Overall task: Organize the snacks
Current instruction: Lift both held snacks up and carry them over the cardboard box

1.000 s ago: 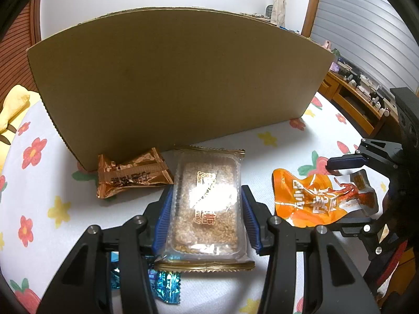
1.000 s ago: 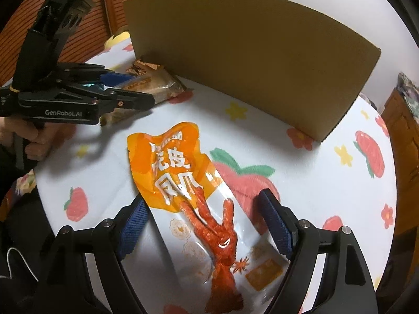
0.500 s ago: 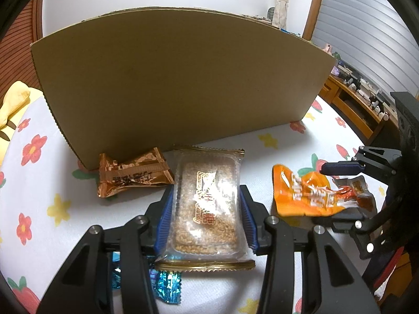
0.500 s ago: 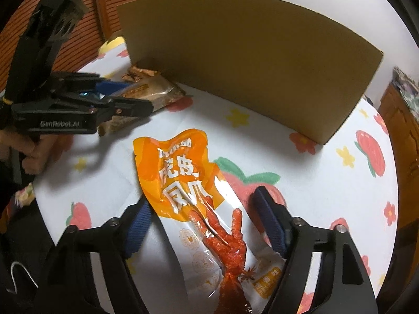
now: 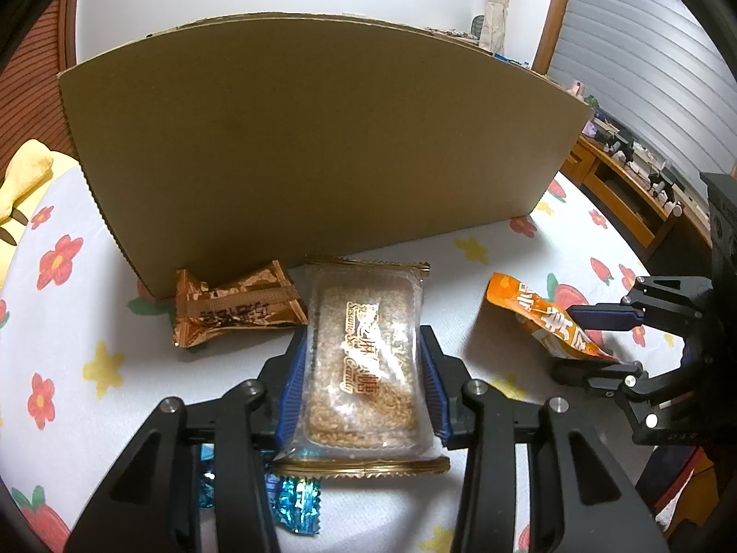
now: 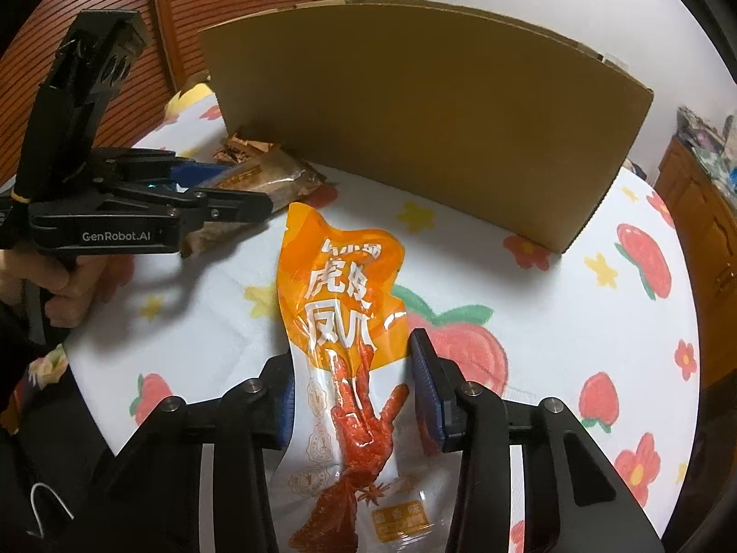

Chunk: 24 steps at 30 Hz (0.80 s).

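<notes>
A: In the left wrist view, what is the left gripper [image 5: 363, 368] doing?

B: Its blue pads are pressing on both long sides of the sesame candy pack [image 5: 364, 359], so it is clamped on it. The pack's long axis is running forward, along the fingers, toward the cardboard box [image 5: 313, 147].

A: And what is lying around it?

B: The brown wrapper [image 5: 232, 306] is lying just left of the pack, against the box wall. A blue foil candy [image 5: 295, 504] is showing under the fingers. The box wall is standing high in front, so the pack is probably needing to go over it.

A: Now the right wrist view?

B: The right gripper [image 6: 352, 396] is holding the orange chicken-feet bag [image 6: 345, 336] between its pads; the bag is bending, so the grip is looking closed on it. The bag's long axis is also pointing forward, to the same box [image 6: 428, 115]. The left gripper [image 6: 221, 193] is working to the left, well apart, above the floral tablecloth [image 6: 552, 345].
</notes>
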Each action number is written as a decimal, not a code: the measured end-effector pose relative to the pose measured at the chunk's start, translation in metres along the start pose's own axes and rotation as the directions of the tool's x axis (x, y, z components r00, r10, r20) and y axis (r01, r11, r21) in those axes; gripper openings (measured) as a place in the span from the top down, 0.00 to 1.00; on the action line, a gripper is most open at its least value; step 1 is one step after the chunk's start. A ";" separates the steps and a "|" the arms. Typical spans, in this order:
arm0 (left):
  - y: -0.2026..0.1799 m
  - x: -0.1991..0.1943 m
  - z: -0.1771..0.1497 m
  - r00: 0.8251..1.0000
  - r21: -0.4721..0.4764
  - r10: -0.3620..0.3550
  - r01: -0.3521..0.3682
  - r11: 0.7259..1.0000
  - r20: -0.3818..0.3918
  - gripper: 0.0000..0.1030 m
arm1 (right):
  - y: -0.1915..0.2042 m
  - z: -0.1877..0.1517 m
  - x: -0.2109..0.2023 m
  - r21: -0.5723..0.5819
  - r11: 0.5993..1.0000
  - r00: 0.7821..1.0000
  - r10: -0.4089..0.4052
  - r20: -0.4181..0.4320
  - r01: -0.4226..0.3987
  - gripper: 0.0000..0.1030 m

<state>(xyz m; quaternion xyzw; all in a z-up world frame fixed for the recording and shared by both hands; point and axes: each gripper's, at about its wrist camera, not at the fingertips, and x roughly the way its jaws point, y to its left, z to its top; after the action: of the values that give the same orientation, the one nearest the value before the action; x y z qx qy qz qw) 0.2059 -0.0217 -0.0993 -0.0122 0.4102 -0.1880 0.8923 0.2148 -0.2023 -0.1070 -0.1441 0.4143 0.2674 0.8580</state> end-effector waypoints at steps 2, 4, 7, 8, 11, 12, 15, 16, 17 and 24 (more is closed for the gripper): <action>-0.001 -0.002 0.000 1.000 0.001 0.001 -0.001 1.000 0.008 0.59 | 0.000 -0.001 -0.001 0.002 1.000 1.000 -0.002 0.006 0.002 0.60; -0.002 -0.004 0.000 1.000 0.005 0.002 -0.002 1.000 0.022 0.59 | 0.000 -0.002 -0.004 0.007 1.000 1.000 -0.001 0.017 0.001 0.60; -0.004 -0.007 0.000 0.999 0.012 0.007 -0.007 1.000 0.039 0.59 | 0.000 -0.005 -0.007 0.008 1.000 1.000 -0.005 0.027 0.005 0.60; -0.006 -0.008 -0.001 0.999 0.018 0.008 -0.009 1.000 0.044 0.59 | -0.001 -0.006 -0.009 0.011 1.000 1.000 -0.005 0.030 0.005 0.60; -0.013 -0.012 -0.002 0.998 0.034 0.018 -0.020 0.999 0.057 0.60 | -0.002 -0.009 -0.012 0.017 1.000 0.999 -0.015 0.039 0.014 0.60; -0.015 -0.013 -0.002 0.998 0.036 0.017 -0.019 0.999 0.061 0.60 | -0.002 -0.009 -0.013 0.020 1.000 0.999 -0.016 0.044 0.016 0.60; -0.020 -0.019 -0.003 0.997 0.037 0.009 -0.012 0.999 0.074 0.60 | -0.003 -0.011 -0.018 0.030 0.999 0.998 -0.017 0.061 0.016 0.61; -0.023 -0.022 -0.003 0.997 0.040 0.007 -0.010 0.999 0.081 0.60 | -0.004 -0.011 -0.020 0.034 0.999 0.997 -0.018 0.069 0.016 0.61; -0.026 -0.026 -0.002 0.996 0.047 0.004 -0.008 0.999 0.093 0.60 | -0.004 -0.011 -0.023 0.035 0.999 0.997 -0.019 0.075 0.016 0.61; -0.038 -0.052 0.011 0.987 0.074 -0.008 -0.004 0.997 0.160 0.60 | -0.004 0.002 -0.046 0.039 0.999 0.988 -0.025 0.149 0.019 0.61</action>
<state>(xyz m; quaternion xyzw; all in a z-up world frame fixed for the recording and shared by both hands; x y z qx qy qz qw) 0.1707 -0.0407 -0.0470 0.0056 0.3301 -0.2022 0.9220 0.1950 -0.2200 -0.0696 -0.1121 0.3519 0.2602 0.8921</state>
